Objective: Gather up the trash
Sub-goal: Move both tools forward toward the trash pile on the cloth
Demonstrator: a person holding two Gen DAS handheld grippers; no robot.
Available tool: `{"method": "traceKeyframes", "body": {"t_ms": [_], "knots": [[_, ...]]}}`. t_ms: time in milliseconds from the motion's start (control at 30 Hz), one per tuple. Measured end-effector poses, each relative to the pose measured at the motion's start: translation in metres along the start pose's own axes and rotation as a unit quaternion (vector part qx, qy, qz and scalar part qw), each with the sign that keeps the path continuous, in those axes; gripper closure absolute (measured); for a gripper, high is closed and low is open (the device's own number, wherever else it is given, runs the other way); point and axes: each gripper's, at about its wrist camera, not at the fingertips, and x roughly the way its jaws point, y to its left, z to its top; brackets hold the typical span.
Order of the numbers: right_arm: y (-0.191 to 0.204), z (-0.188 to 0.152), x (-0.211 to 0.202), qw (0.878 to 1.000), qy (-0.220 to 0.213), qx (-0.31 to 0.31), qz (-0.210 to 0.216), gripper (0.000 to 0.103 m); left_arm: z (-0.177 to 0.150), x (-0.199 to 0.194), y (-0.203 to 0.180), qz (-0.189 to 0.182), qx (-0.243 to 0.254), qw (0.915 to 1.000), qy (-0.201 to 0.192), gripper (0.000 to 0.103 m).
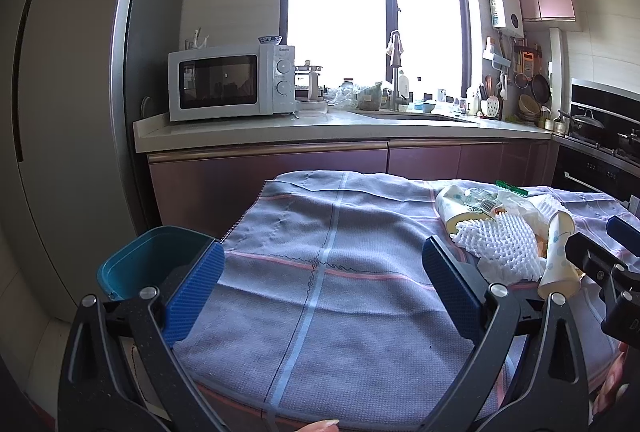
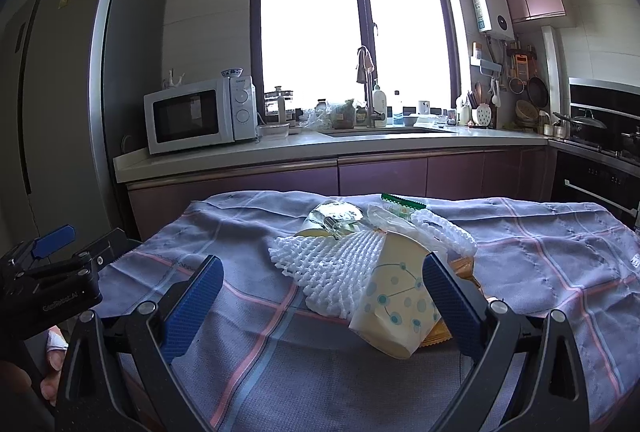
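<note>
The trash sits in one heap on the cloth-covered bench (image 2: pixel 540 272): two paper cups, a near cup (image 2: pixel 396 304) tipped on its side and a far cup (image 1: pixel 460 205) lying behind it, two white foam nets (image 2: pixel 336 268), a clear plastic piece (image 2: pixel 336 218), a green wrapper (image 2: pixel 402 200) and crumpled bits I cannot count. Your right tool (image 2: pixel 323 302) is released, its jaws spread with the near cup just inside the right one, probably lined up to pinch it. Your left tool (image 1: pixel 323 292) is released too, over bare cloth and holding nothing. One teal bin (image 1: pixel 148 260) waits beside the bench's left edge, likely placed there for drops.
</note>
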Motion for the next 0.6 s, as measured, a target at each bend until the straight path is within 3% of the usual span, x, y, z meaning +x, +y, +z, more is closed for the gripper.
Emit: {"method": "traceKeyframes", "body": {"t_ms": [367, 600], "knots": [[-0.014, 0.000, 0.009, 1.000, 0.018, 0.012, -0.007, 0.007, 0.000, 0.013, -0.009, -0.014, 0.011, 0.9998, 0.013, 0.006], [-0.039, -0.002, 0.024, 0.998, 0.051, 0.045, -0.011, 0.007, 0.005, 0.031, -0.030, -0.082, 0.033, 0.9952, 0.043, 0.006]]}}
